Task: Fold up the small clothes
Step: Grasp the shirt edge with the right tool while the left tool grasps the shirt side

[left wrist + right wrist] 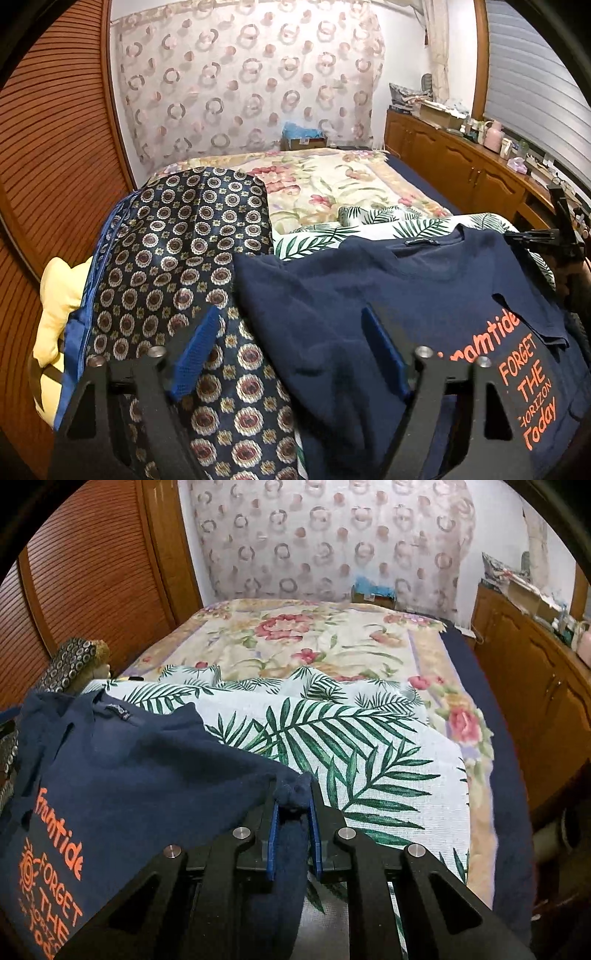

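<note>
The right claw point(293, 814) is pinched tight on a bunched corner of the navy shirt point(122, 760). The left claw point(291, 343) is wide, with nothing pressed between its blue pads; it hangs over the shirt's other side, right where the shirt meets the tie cloth point(177, 236). The shirt lies on the leaf sheet point(354, 760) at the near end of the bed point(465, 646), with its orange words up. One sleeve looks turned in over the front, but the shirt is still wide and lumpy, so I think the folding has just begun. Most folds are left, and the left claw has yet to grab its side. On the left, the tie cloth and a yellow cloth point(59, 295) crowd the shirt, so there is little room there. On the right, the leaf sheet is bare and gives room to lay the shirt flat. Farther off, the flower blanket point(303, 638) is open too. A wood cabinet point(535, 686) stands along the bed's right edge, well apart from the shirt.
</note>
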`<state>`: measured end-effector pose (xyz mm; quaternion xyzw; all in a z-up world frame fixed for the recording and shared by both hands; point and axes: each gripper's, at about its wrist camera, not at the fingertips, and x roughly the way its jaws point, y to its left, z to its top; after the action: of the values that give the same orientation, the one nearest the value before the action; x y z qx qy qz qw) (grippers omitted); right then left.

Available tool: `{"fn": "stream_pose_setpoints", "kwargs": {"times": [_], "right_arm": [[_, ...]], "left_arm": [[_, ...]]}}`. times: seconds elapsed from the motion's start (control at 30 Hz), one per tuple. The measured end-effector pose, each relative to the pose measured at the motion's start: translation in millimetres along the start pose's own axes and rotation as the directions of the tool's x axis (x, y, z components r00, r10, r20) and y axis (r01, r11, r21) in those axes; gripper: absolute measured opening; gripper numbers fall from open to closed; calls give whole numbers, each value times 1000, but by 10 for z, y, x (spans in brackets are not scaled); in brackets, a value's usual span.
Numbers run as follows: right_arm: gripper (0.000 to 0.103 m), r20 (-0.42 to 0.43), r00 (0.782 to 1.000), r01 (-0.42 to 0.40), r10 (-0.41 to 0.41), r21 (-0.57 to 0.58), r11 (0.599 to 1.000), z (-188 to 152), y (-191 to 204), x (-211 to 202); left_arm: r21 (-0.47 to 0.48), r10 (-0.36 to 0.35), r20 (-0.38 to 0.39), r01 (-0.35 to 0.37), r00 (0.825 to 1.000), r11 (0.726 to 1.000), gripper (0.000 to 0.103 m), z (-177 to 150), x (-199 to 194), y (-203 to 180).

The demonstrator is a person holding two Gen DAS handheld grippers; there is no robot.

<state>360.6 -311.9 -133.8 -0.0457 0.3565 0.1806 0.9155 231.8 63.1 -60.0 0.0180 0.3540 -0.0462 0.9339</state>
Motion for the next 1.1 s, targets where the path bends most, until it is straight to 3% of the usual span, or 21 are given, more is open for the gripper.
{"fn": "stream_pose_setpoints", "kwargs": {"times": [0.27,0.5,0.6,0.67,0.73,0.93,1.07,1.1], "right_arm": [[18,-10,1000,7,-7,-3,1000,79,46,3],[19,-10,1000,18,-18,-15,1000,78,70,12],[19,-9,1000,18,-18,-16,1000,76,70,13],[21,-9,1000,19,-19,-19,1000,76,69,10],[24,-9,1000,17,-17,-24,1000,73,75,5],[33,-28,999,35,-36,-46,998,58,90,-19],[33,-44,999,27,-29,-45,999,57,79,-47],[28,-48,999,21,-23,-48,999,58,87,-51]], "left_arm": [[-5,19,-53,-19,998,1000,53,147,241,109],[5,18,-57,-18,998,1000,42,157,260,109],[17,18,-61,-17,998,1000,31,154,274,90],[23,19,-64,-18,998,1000,14,152,290,86],[20,8,-62,-7,998,1000,9,154,281,90],[31,-29,-20,30,999,999,4,157,127,-7],[37,-56,17,55,998,998,3,194,-13,-93],[38,-66,30,64,997,997,3,214,-63,-120]]}}
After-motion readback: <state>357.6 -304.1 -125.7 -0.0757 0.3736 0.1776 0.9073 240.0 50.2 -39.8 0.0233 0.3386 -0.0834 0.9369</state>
